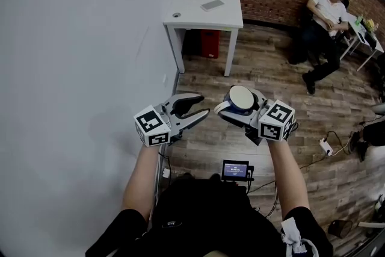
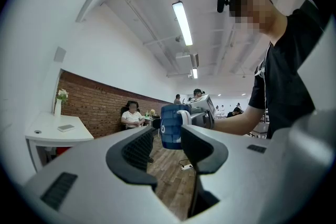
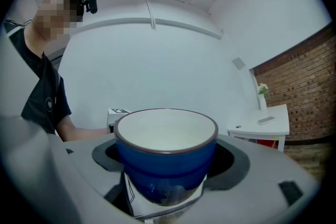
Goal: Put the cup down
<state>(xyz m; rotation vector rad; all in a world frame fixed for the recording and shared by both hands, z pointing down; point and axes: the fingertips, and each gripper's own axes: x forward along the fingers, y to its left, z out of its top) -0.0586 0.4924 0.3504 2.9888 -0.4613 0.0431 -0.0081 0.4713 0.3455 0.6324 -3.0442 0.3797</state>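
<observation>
Since the cup sits clamped between the jaws of the right gripper, nothing needs reaching for; what counts is where a surface lies from those jaws. Directly under them there's only wood floor. The white table stands well beyond the jaw tips, fwd and a bit to the left gripper's side, so by my read the cup gets carried out that way, then lowered.

Cup axis looks roughly upright, mouth up: the head view looks into the white inside, and the right gripper view shows the rim level above the jaws, which grip the blue wall on both sides. The left gripper view shows a pale handle on the side twd the left gripper.

Left gripper: jaws apart at a medium gap, nothing between them. It hangs just beside the right one, not touching the cup, which shows past its tips.

Looks: glossy deep-blue outside w/ ribbed bands, a darker rim line, plain white inside, seemingly empty. A pale mark shows low on the wall; can't read it.
</observation>
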